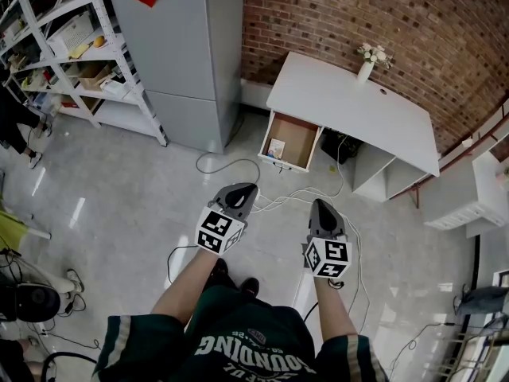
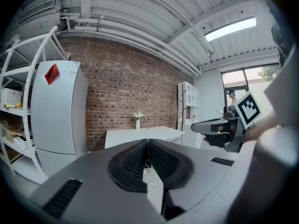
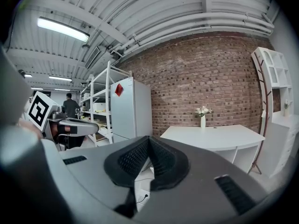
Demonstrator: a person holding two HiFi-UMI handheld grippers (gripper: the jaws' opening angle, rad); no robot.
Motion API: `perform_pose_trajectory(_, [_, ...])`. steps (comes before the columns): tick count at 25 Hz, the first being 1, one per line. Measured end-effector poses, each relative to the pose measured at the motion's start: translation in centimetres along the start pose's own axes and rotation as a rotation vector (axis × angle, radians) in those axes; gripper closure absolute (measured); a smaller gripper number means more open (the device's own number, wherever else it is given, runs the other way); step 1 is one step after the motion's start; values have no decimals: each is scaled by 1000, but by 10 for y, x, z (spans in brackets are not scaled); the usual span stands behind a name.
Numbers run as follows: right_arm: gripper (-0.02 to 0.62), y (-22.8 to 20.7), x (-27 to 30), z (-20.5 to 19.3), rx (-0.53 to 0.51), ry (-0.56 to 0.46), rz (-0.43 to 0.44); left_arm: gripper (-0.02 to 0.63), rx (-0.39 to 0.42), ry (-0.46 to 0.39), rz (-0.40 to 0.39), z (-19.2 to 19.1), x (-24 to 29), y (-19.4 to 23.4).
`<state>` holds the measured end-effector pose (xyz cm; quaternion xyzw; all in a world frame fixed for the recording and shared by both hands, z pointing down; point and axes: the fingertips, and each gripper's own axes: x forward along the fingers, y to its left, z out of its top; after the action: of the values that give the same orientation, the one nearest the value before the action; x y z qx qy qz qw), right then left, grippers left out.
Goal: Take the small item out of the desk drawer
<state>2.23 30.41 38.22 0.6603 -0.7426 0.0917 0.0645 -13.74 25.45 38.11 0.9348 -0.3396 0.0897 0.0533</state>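
- Head view: a white, smooth-topped desk (image 1: 358, 106) with a rounded edge stands against a rough red brick wall (image 1: 382, 14). Its drawer (image 1: 305, 134) is pulled out, a shallow box with a brown wooden inside. The small item (image 1: 276, 148), pale and boxy, lies in the drawer's near left corner. The left gripper (image 1: 245, 188) and right gripper (image 1: 320, 205) are held side by side over the glossy grey floor (image 1: 119, 205), well apart from the drawer, which is ahead of them.
- Left gripper view: the jaws are pressed together with nothing between them, and the dark pads (image 2: 135, 160) are ribbed. This view shows the desk front and a white vase (image 2: 137, 123) of flowers, but not the item.
- Right gripper view: the jaws meet, empty, with meshed black pads (image 3: 133, 160). A white metal shelf rack (image 3: 100, 108) and a smooth grey fridge (image 3: 133, 108) stand left of the desk. The drawer's inside is not visible.
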Motion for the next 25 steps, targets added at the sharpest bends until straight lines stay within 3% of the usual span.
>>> perform_pose_trajectory(25, [572,10,-8,-2,9,1,53,591,-15,20,43,-2,-15,-4])
